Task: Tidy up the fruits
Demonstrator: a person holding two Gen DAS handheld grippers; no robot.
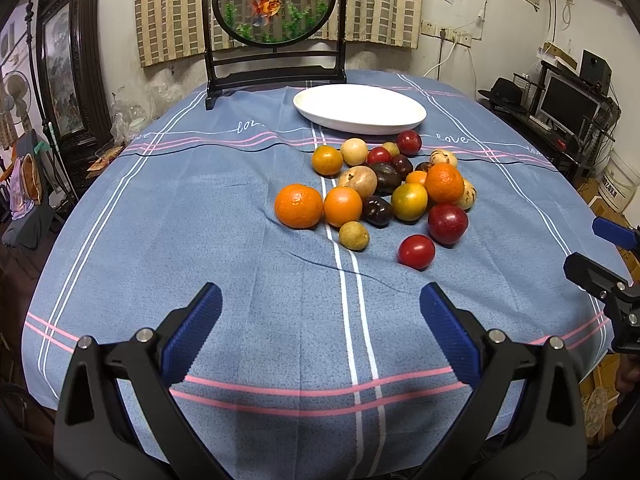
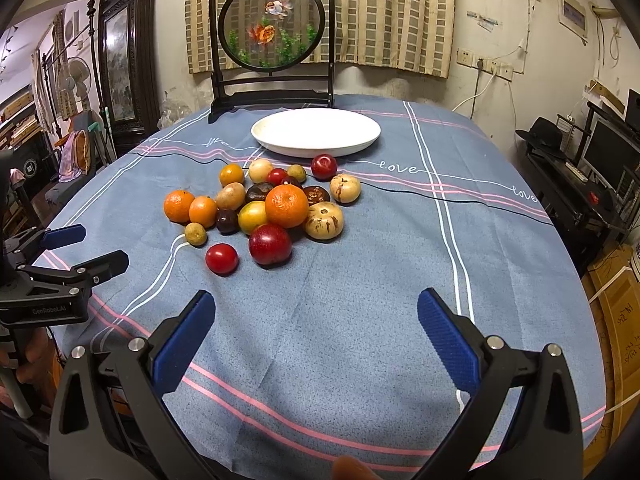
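Note:
A pile of several fruits [image 1: 384, 188] lies on the blue tablecloth: oranges, red plums, dark purple fruits and pale speckled ones. The same pile shows in the right wrist view [image 2: 272, 208]. A white oval plate [image 1: 360, 108] stands empty behind the pile; it also shows in the right wrist view [image 2: 316, 131]. My left gripper [image 1: 320, 304] is open and empty, over the cloth in front of the pile. My right gripper [image 2: 316, 308] is open and empty, also short of the fruits. A red tomato [image 1: 416, 251] lies nearest; it shows in the right wrist view [image 2: 221, 258].
A dark wooden stand with a round goldfish screen [image 1: 276, 4] stands at the table's far edge behind the plate. The table's right edge drops toward shelves with a monitor [image 1: 568, 104]. A cabinet [image 1: 68, 80] and clutter stand at the left.

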